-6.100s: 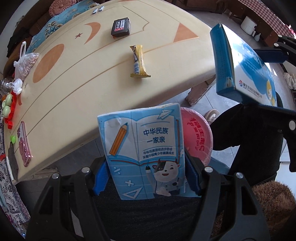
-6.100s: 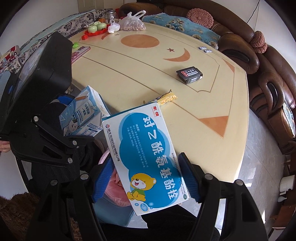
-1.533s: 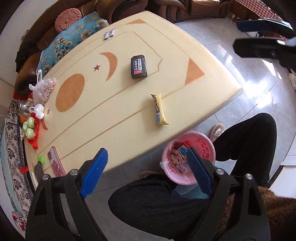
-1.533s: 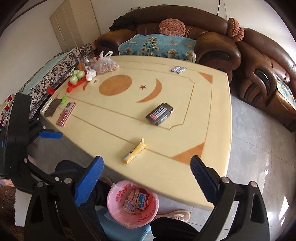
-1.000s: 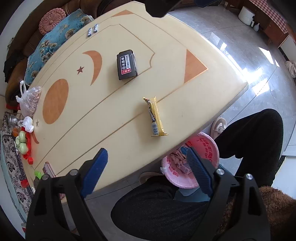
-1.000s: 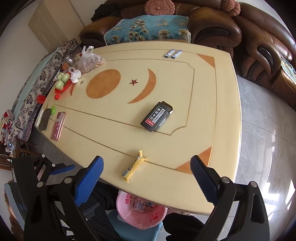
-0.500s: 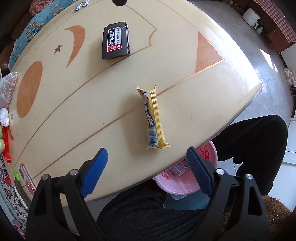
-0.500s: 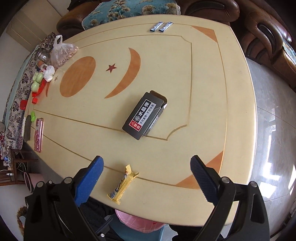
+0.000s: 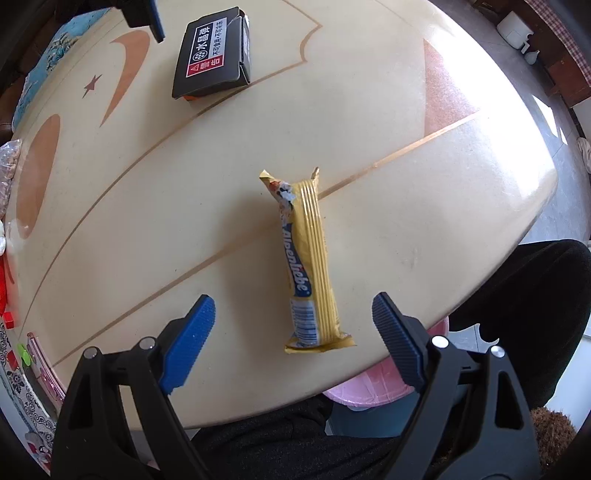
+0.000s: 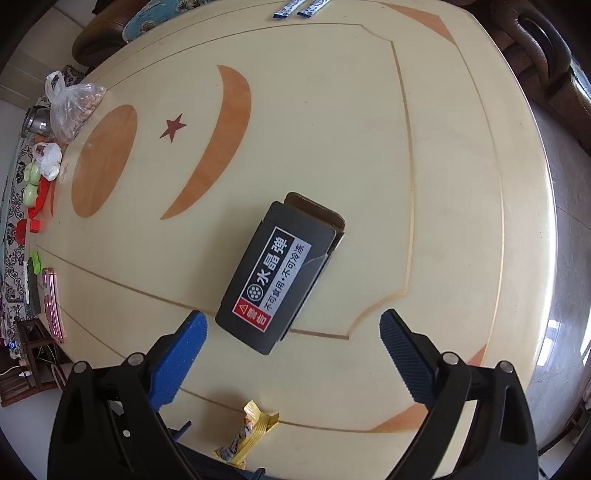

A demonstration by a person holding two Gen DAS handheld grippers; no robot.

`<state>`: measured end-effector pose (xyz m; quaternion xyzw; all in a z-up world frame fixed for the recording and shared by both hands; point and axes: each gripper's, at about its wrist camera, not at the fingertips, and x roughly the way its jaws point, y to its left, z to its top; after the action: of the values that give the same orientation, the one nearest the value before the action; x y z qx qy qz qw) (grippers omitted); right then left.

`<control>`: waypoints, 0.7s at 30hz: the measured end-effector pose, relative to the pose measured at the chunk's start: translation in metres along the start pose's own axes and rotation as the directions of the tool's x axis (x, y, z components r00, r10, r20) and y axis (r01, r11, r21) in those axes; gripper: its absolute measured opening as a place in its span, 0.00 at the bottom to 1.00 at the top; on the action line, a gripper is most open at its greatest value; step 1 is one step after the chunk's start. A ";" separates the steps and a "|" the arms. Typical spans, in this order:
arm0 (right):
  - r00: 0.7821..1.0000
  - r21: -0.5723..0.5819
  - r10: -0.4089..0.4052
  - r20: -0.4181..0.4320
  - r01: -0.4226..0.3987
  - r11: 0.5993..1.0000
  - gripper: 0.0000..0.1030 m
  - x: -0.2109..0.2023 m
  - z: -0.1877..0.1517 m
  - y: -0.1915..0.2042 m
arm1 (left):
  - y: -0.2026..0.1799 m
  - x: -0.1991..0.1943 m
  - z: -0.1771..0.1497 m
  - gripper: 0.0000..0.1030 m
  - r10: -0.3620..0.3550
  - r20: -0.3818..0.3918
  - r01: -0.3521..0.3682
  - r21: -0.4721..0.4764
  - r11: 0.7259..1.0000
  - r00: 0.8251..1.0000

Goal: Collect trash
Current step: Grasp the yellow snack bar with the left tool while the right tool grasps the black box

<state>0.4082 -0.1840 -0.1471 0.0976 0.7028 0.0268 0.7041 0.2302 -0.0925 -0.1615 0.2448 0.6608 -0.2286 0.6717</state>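
Observation:
A yellow candy wrapper (image 9: 308,258) lies lengthwise on the cream table (image 9: 406,206) near its front edge. My left gripper (image 9: 291,317) hangs open right above it, blue fingers either side of the wrapper's near end, not touching. A black cardboard box (image 10: 280,275) with a white and red label lies mid-table. My right gripper (image 10: 291,334) is open over the box's near end, nothing between its pads. The box (image 9: 212,55) also shows far up in the left wrist view, and the wrapper (image 10: 245,439) low in the right wrist view. A pink bin (image 9: 373,384) peeks out under the table edge.
Two small blue sachets (image 10: 301,9) lie at the table's far edge. A plastic bag (image 10: 74,107), green and red toys (image 10: 33,184) and a pink phone (image 10: 51,302) line the left side. A person's dark-trousered legs (image 9: 517,314) sit by the bin. A brown sofa (image 10: 543,55) stands behind.
Both grippers have come down toward the table: the wrapper and the black box have grown larger between their fingers. Earlier, each held a blue box; now both are without one.

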 end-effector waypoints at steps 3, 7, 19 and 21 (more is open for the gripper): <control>1.000 0.008 -0.026 -0.016 0.026 1.000 0.90 0.014 0.010 0.004 | -0.002 0.006 0.004 0.82 -0.003 -0.009 0.003 0.010 1.000 1.000; 0.997 0.006 -0.060 -0.046 0.060 0.998 0.90 0.031 0.018 0.010 | 0.004 0.015 0.009 0.83 -0.010 -0.024 0.010 0.003 1.000 1.000; 0.980 -0.064 -0.170 -0.104 0.164 0.984 0.82 0.059 0.026 0.025 | 0.015 0.018 0.002 0.83 -0.046 -0.008 0.046 -0.016 0.999 0.999; 0.977 -0.078 -0.186 -0.104 0.179 0.981 0.80 0.059 0.027 0.027 | 0.019 0.017 0.001 0.83 -0.043 -0.007 0.043 -0.022 0.999 0.999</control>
<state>0.4383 -0.1495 -0.2007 0.0072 0.7453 -0.0088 0.6666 0.2434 -0.0783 -0.1780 0.2240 0.6707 -0.2350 0.6669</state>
